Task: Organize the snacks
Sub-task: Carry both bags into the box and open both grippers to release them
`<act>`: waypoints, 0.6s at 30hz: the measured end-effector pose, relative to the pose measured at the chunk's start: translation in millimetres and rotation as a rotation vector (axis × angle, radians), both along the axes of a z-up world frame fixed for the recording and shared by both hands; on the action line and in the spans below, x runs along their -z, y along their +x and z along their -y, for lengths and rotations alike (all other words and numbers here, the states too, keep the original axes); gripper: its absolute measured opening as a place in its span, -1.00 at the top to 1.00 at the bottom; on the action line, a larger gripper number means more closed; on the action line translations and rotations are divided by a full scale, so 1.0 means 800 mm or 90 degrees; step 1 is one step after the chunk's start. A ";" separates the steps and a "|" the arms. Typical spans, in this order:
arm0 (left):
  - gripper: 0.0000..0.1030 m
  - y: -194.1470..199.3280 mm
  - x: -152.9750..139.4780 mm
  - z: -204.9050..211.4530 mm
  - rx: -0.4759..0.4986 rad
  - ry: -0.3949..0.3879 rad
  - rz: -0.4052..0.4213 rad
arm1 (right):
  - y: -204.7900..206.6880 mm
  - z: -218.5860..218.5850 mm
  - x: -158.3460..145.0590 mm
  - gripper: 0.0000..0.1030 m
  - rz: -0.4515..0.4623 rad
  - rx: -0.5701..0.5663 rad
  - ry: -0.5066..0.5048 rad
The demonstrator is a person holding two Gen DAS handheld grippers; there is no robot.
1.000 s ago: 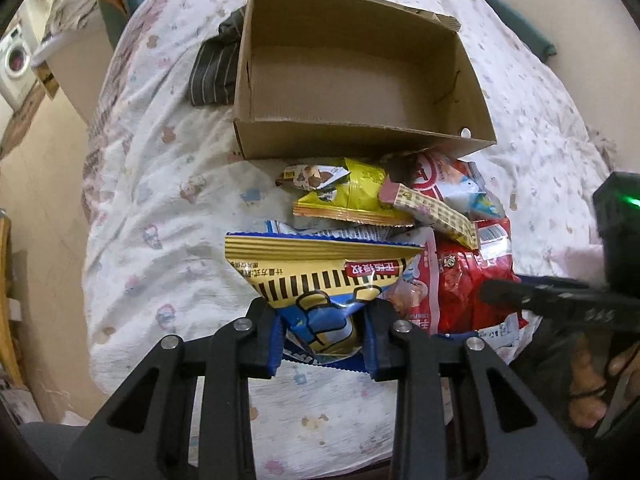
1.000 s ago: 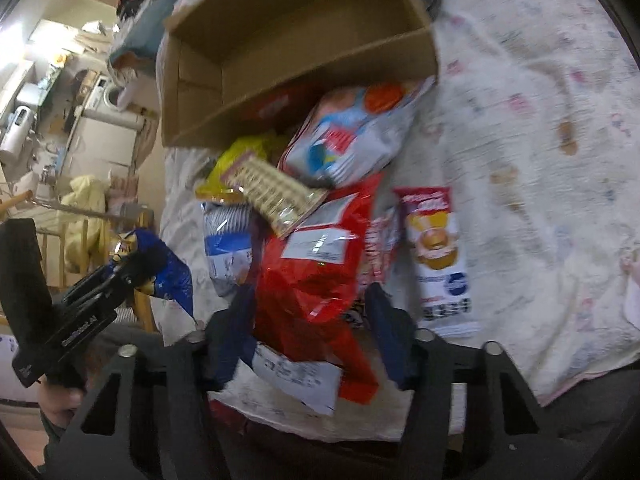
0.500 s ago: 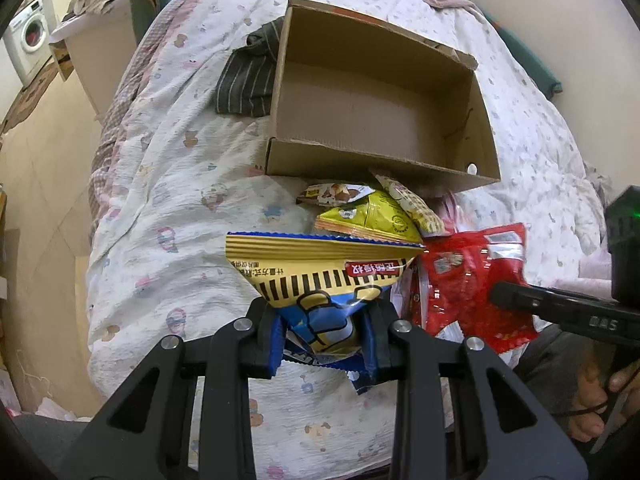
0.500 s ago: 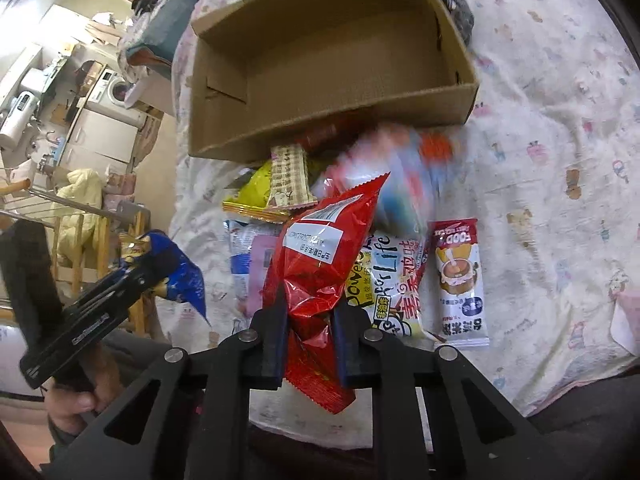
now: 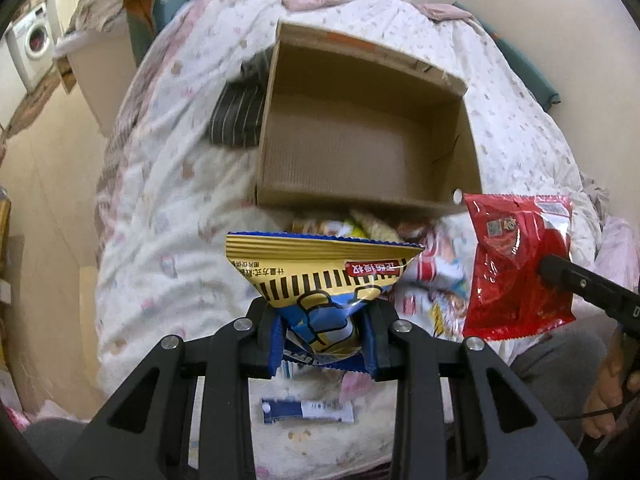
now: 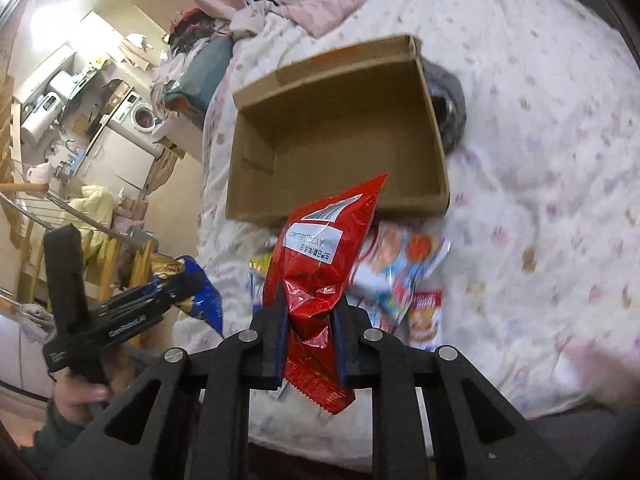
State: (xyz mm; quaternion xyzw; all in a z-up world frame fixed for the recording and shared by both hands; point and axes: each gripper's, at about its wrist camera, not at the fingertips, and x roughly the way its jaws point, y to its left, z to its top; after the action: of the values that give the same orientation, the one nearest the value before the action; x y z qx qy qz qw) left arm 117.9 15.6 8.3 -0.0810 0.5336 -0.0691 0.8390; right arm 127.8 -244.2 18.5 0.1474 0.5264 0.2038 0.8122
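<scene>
An open, empty cardboard box (image 5: 368,140) (image 6: 340,136) lies on the bed. My left gripper (image 5: 322,332) is shut on a yellow and blue snack bag (image 5: 320,276) and holds it up in front of the box. My right gripper (image 6: 310,332) is shut on a red snack bag (image 6: 324,248), also lifted before the box; the bag shows at the right of the left wrist view (image 5: 516,264). More snack packets (image 6: 404,276) (image 5: 436,280) lie on the quilt by the box's near wall. A small blue and white packet (image 5: 308,410) lies nearer me.
The bed has a white patterned quilt (image 5: 168,200) (image 6: 540,160). A dark striped cloth (image 5: 236,116) lies left of the box, a grey item (image 6: 448,116) on its other side. Floor, washing machine (image 5: 34,46) and clutter lie off the bed's left edge.
Both grippers have lifted with their bags and moved toward the box. The right gripper closed on the red bag a second ago and raised it off the pile.
</scene>
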 end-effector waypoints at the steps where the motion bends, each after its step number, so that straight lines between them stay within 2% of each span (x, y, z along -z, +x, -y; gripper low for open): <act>1: 0.48 0.006 -0.007 0.004 0.001 0.006 0.007 | 0.005 0.000 -0.005 0.63 0.012 -0.001 -0.009; 4: 0.48 0.027 -0.021 0.013 0.005 0.014 0.020 | 0.027 0.003 -0.017 0.62 0.052 0.016 -0.034; 7: 0.48 0.050 -0.029 0.020 0.003 0.027 0.036 | 0.046 0.002 -0.017 0.62 0.064 0.026 -0.046; 12: 0.48 0.090 -0.031 0.032 0.012 0.046 0.044 | 0.088 0.001 -0.007 0.62 0.062 0.026 -0.043; 18: 0.48 0.140 -0.007 0.044 0.021 0.061 0.032 | 0.137 -0.017 0.027 0.62 0.039 0.008 -0.053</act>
State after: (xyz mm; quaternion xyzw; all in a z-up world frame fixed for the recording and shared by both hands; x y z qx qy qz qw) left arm 229.7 -19.6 14.0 -0.0302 0.5161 -0.0596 0.8539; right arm 237.4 -230.5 -3.3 0.1105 0.5082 0.1807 0.8348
